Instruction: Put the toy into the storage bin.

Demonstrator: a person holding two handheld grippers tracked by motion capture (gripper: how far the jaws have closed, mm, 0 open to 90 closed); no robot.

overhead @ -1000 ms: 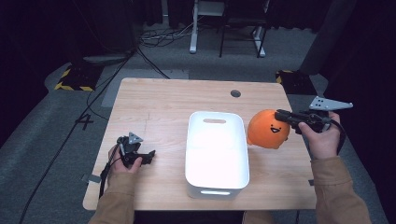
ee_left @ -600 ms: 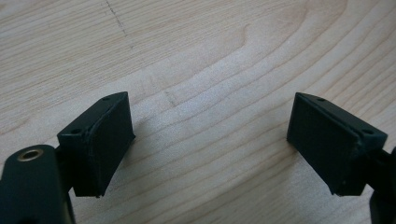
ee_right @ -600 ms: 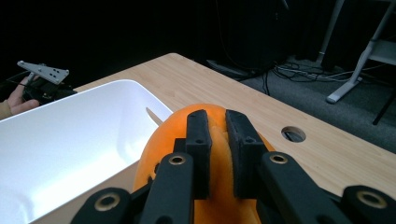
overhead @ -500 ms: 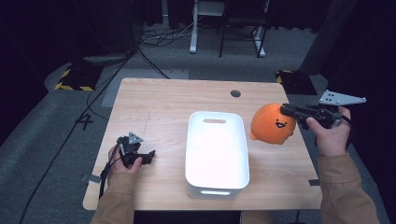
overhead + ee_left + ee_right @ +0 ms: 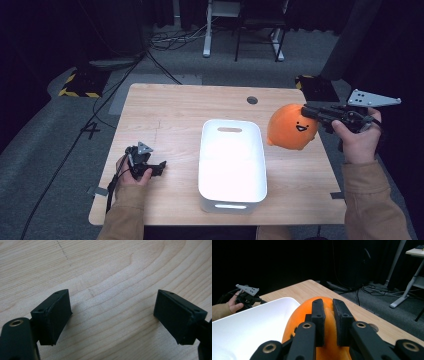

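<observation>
An orange round plush toy point(image 5: 290, 127) with a small black face hangs in the air just right of the white bin point(image 5: 232, 189), clear of the tabletop. My right gripper point(image 5: 306, 111) is shut on the toy's top; in the right gripper view its jaws pinch a fold of the orange plush toy point(image 5: 298, 320) at the right gripper point(image 5: 329, 307). The white bin point(image 5: 244, 327) lies below and left there. My left gripper point(image 5: 159, 165) rests low at the table's front left, open, and in the left gripper view the left gripper point(image 5: 112, 315) has bare wood between its jaws.
The wooden table point(image 5: 175, 107) has a round cable hole point(image 5: 252, 100) at its back right. Cables, desk legs point(image 5: 207, 30) and a yellow-black striped block point(image 5: 77, 85) lie on the floor behind. The person's other hand point(image 5: 227, 307) holds the left gripper beyond the bin.
The right gripper has lifted the orange toy off the table and carried it up and slightly right. The left gripper has stayed put.
</observation>
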